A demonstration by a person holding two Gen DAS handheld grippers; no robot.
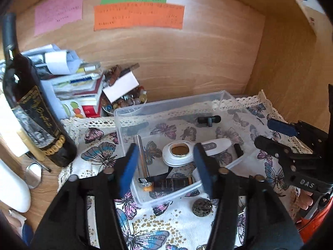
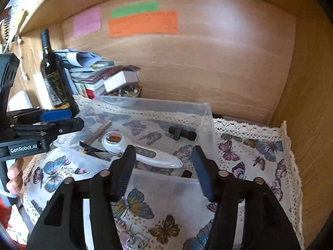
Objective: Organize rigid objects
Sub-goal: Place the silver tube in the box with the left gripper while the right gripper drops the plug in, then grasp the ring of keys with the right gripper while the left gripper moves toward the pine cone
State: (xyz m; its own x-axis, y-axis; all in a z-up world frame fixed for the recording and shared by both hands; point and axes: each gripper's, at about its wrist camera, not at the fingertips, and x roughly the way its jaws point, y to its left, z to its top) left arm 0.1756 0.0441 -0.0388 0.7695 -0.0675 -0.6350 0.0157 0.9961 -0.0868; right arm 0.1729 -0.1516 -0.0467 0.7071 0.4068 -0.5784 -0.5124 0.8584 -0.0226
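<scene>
A clear plastic box (image 1: 220, 96) (image 2: 205, 120) stands on the butterfly cloth (image 1: 158, 225). Inside lie a white handheld device with a round gold-brown head (image 1: 180, 151) (image 2: 145, 153), a metal tube (image 1: 141, 156), a dark brown bottle (image 1: 172, 184) and a black T-shaped part (image 1: 209, 120) (image 2: 182, 134). A small dark patterned ball (image 1: 202, 206) lies on the cloth outside the box's front. My left gripper (image 1: 166, 167) is open and empty over the box's near edge. My right gripper (image 2: 164, 170) is open and empty at the box's near wall; it also shows in the left wrist view (image 1: 276, 134).
A dark wine bottle (image 1: 35, 125) (image 2: 53, 79) stands at the left. Behind it are stacked papers and books (image 1: 70, 79) and a bowl of beads (image 1: 127, 101) under a white box. Wooden walls with coloured notes (image 1: 138, 17) close in the back and right.
</scene>
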